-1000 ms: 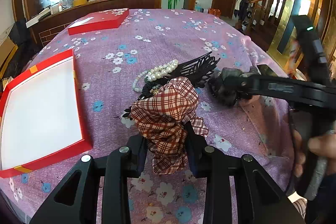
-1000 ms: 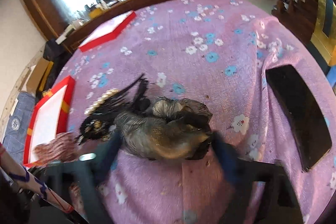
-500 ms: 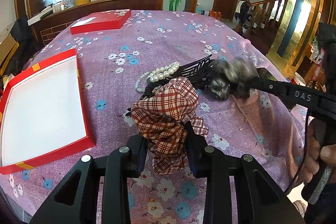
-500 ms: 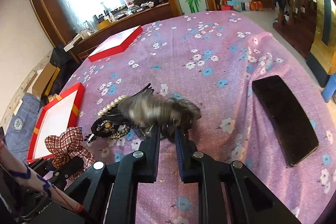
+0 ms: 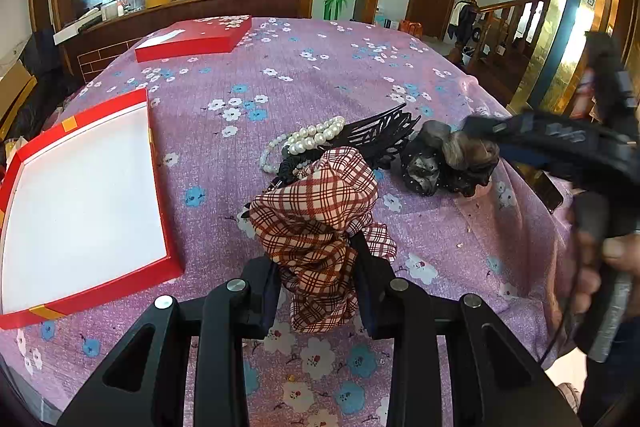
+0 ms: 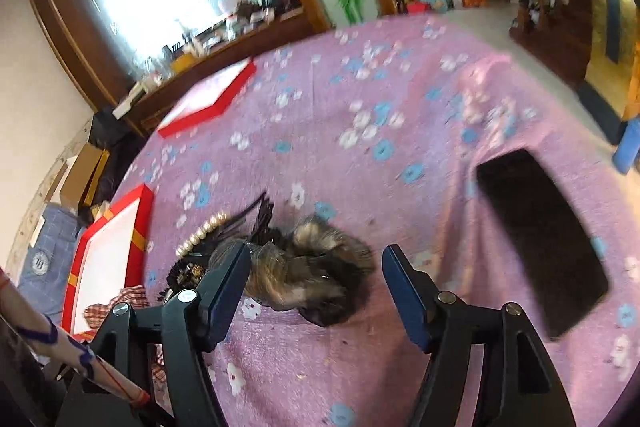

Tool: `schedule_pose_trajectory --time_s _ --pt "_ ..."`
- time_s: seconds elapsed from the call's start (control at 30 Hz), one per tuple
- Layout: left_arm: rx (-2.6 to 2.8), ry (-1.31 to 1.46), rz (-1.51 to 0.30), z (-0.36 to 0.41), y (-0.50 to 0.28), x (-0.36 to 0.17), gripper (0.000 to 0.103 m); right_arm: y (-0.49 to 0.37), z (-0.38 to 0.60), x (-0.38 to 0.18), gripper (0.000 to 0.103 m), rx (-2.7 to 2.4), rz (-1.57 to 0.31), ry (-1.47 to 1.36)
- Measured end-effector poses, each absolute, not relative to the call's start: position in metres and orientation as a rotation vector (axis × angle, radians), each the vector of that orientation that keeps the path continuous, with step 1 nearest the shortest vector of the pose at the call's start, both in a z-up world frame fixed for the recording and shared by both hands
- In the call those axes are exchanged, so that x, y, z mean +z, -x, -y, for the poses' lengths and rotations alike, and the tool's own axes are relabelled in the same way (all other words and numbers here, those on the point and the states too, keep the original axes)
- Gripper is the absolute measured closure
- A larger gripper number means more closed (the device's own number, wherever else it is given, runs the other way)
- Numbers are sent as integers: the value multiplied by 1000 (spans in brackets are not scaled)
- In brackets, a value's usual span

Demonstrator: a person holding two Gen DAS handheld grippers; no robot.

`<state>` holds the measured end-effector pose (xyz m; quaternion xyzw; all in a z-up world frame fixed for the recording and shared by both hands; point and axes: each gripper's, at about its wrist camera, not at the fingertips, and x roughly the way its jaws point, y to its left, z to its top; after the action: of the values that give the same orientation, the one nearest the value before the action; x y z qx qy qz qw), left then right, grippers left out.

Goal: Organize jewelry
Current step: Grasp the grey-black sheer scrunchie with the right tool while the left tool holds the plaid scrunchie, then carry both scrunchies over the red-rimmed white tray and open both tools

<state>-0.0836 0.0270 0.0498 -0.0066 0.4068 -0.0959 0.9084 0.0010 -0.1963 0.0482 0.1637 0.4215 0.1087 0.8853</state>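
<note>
two soft, light pieces: left gripper [image 5: 316, 301] pinches the plaid scrunchie [image 5: 316, 219] at its bunched fabric. right gripper [image 6: 316, 287], jaws just spread wide, straddles the furry scrunchie [image 6: 308, 275] without pressing; best pinched mid-bunch.

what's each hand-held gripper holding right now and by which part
The left hand-held gripper pinches the plaid scrunchie by its lower folds. The right hand-held gripper holds nothing: its jaws have just been opening around the dark furry scrunchie.

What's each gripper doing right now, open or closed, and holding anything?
Left gripper: shut on the plaid scrunchie.
Right gripper: open, jaws just widened; the furry hair tie lies between them, ungripped.
</note>
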Motion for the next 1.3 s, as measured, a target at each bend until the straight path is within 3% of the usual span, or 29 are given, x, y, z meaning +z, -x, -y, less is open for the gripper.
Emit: schedule_pose_trajectory --time_s 0.07,0.2,0.3,0.57,1.3 --pt "-198 14 -840 -28 83 50 72 -8 188 31 31 243 -929 -342" --pt "-194 16 -840 -29 83 50 72 -4 174 10 78 239 -957 -305" --pt "-189 25 -838 -32 84 51 72 6 175 16 92 248 -924 -297" --pt "-186 33 -824 -35 88 57 72 38 178 54 95 252 -792 -229" --pt "-170 70 -776 -56 97 76 72 64 170 114 96 325 -658 -203"
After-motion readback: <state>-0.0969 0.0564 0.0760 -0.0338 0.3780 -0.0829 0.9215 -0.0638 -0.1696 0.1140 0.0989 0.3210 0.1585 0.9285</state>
